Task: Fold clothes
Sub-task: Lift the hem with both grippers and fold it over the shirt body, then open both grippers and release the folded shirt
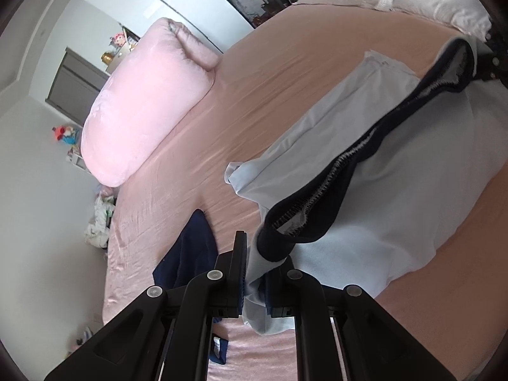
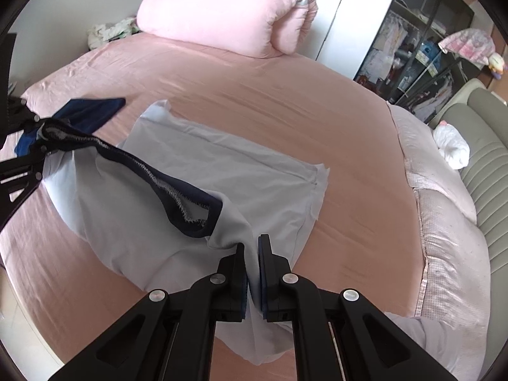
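Pale-blue shirt (image 2: 203, 197) clamped at shoulders by left gripper (image 1: 266, 263) and right gripper (image 2: 252, 254); keep navy collar (image 2: 177, 187) taut, lower evenly onto bed (image 2: 285, 95).

- pale blue shirt (image 2: 197, 190) — soft matt knit cloth, its navy collar (image 2: 177, 190) ribbed, with pale stitching along the edge
- bed sheet (image 2: 270, 95) — smooth pink cloth, faint sheen
- rolled duvet (image 2: 222, 9) — plush, fluffy pink cloth
- right gripper (image 2: 252, 254) — matt black plastic with shiny metal rivets

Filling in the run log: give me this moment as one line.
task: fold clothes | left gripper: shut on light blue shirt | right gripper: shut on shirt | navy neckline stretched between | bed below
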